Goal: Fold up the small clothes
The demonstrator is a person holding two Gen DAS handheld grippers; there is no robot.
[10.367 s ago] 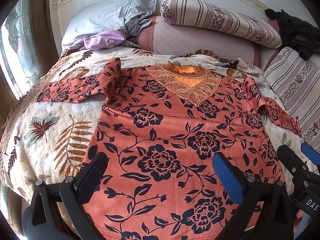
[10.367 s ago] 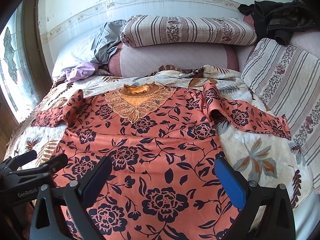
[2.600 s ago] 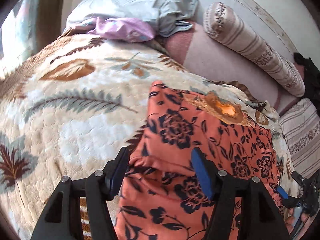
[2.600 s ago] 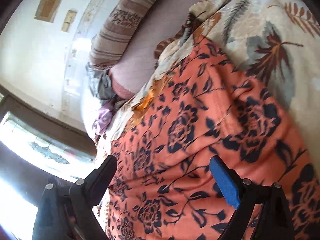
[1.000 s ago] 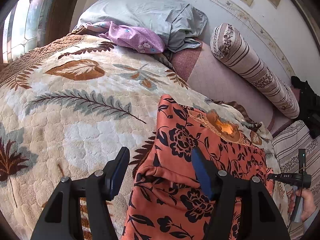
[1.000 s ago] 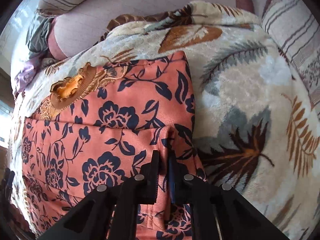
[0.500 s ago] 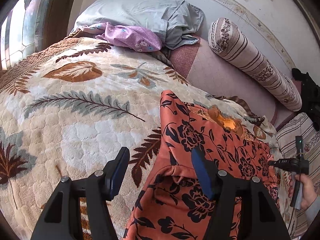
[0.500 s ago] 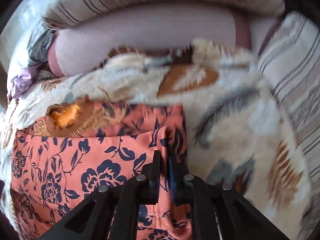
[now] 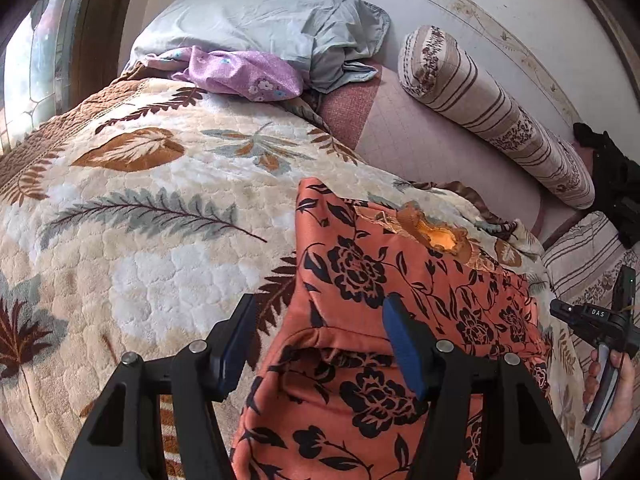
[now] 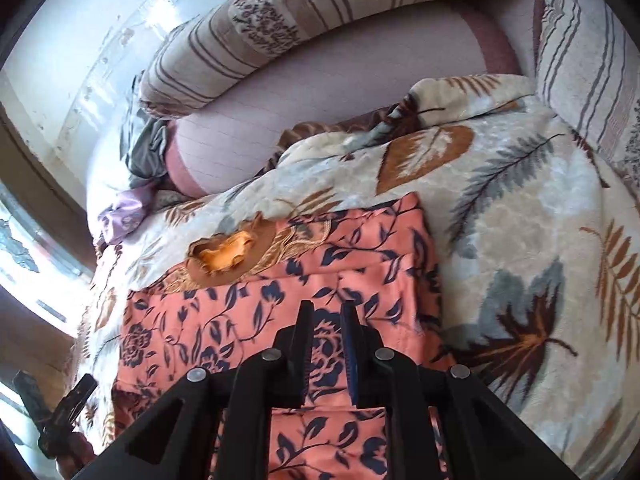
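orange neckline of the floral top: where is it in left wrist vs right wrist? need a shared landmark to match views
Left wrist: orange neckline sits right of centre, beyond the left tongs.
Right wrist: orange neckline sits left of centre, up-left of the right tongs.
Shared landmark: striped bolster at the bed's head.

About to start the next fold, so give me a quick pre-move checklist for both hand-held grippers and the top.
1. Right hand-held gripper released: ok, jaws have just been opening, nothing pinched.
2. Left hand-held gripper gripping the folded edge: not ok, jaws open, straddling it.
3. Orange floral top sides folded in: ok.
4. Top resting on the blanket: ok.
5. Hidden layers smooth: cannot tell.
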